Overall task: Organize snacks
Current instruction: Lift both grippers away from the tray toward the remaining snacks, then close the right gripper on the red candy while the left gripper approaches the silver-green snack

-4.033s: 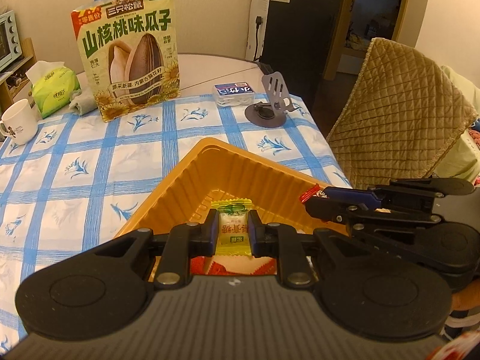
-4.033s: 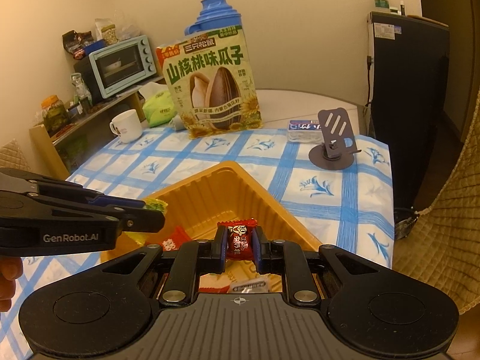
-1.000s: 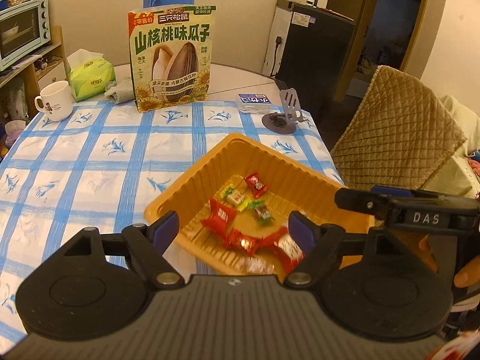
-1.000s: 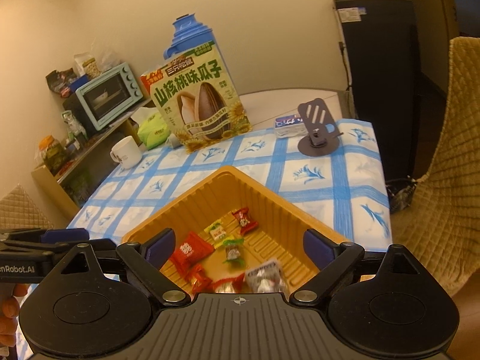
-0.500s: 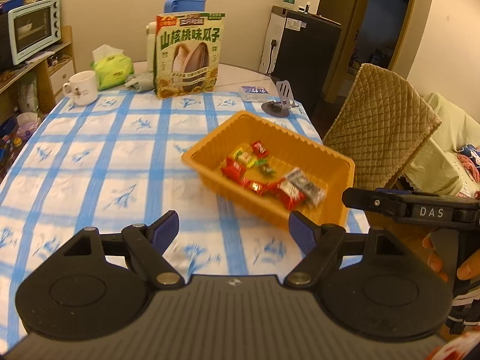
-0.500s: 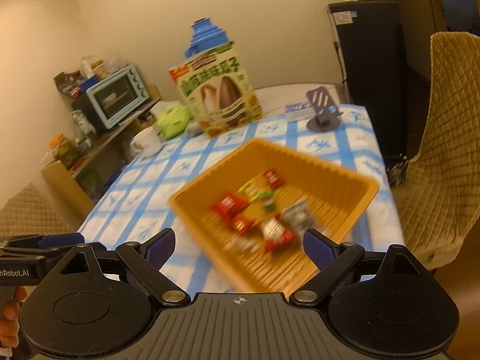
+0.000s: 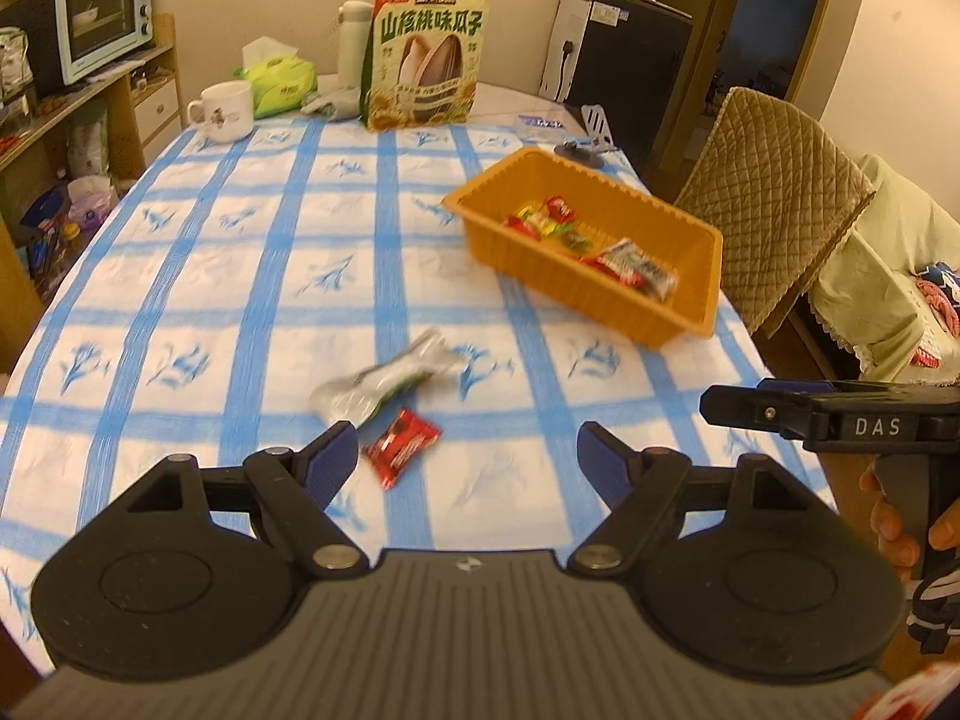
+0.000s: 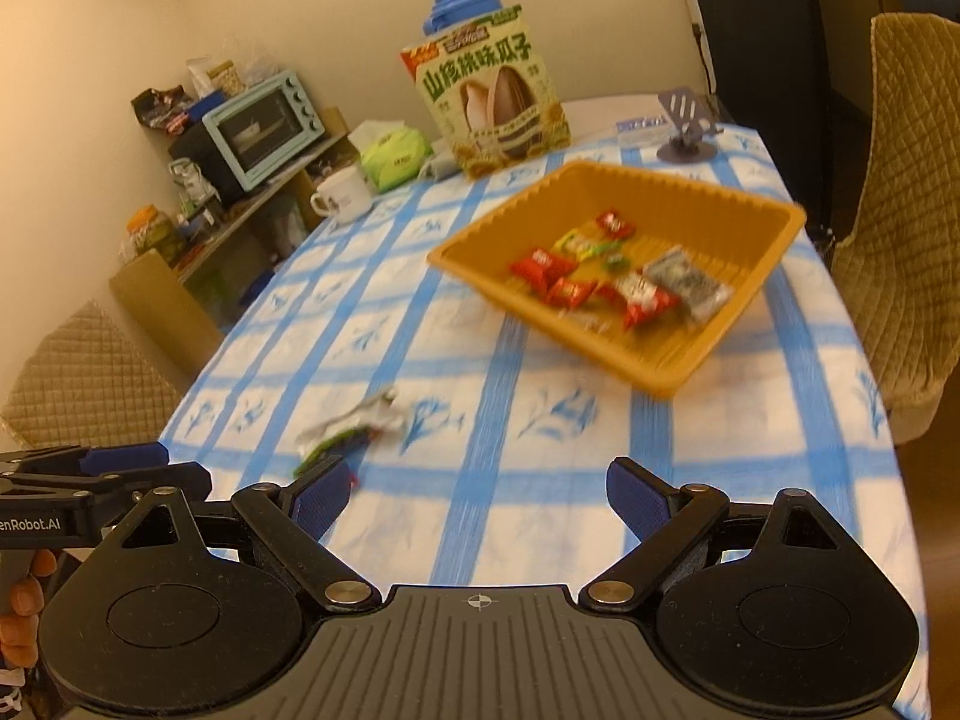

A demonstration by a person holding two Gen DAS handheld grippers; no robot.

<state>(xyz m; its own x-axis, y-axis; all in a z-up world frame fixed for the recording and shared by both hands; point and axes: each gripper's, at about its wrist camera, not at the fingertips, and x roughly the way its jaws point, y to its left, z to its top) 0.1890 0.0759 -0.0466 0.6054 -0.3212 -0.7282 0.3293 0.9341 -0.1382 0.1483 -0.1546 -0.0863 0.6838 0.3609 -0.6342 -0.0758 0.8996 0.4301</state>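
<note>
An orange tray (image 7: 606,303) stands on the right side of the blue-checked tablecloth and holds several wrapped candies (image 7: 624,267). Nearer to me, a clear and green packet (image 7: 384,384) and a red candy (image 7: 401,447) lie loose on the cloth. My left gripper (image 7: 471,456) hangs open and empty just behind them, the red candy beside its left fingertip. My right gripper (image 8: 477,489) is also open and empty over the near cloth, well short of the tray (image 8: 660,381). The packet (image 8: 354,420) shows ahead of its left finger.
A tall sunflower-seed bag (image 7: 426,54), a white mug (image 7: 225,111), a green tissue pack (image 7: 279,81) and a phone stand (image 7: 591,138) sit at the far end. A quilted chair (image 7: 768,192) stands to the right, and a shelf with a toaster oven (image 7: 102,18) to the left.
Both grippers, which held candies over the tray four seconds ago, are open and empty. Over the last second they drew back from the tray, bringing the loose packet and red candy into view.
</note>
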